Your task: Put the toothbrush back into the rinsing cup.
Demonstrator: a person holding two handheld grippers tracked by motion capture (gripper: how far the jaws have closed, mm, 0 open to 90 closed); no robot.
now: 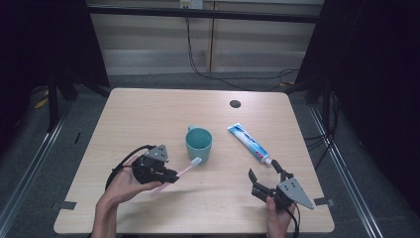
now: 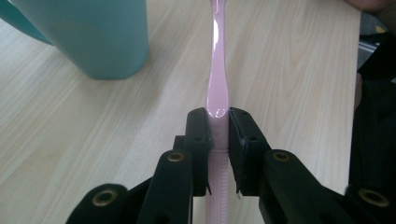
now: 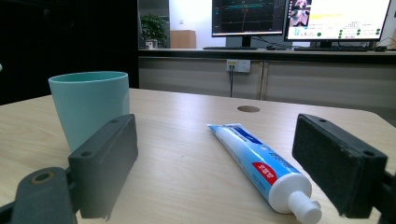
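My left gripper (image 2: 217,135) pinches a pink toothbrush (image 2: 217,88); right gripper (image 3: 212,163) jaws spread before the toothpaste tube (image 3: 259,163) (label unreadable).

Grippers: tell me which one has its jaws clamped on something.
The left gripper: its jaws pinch the pink toothbrush beside the teal cup. The right gripper stands open, facing the toothpaste tube.

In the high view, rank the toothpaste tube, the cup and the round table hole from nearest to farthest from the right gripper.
From the right gripper:
1. Toothpaste tube, just beyond it, cap end nearest.
2. Cup, to its left, mid-table.
3. Table hole, near the far edge.
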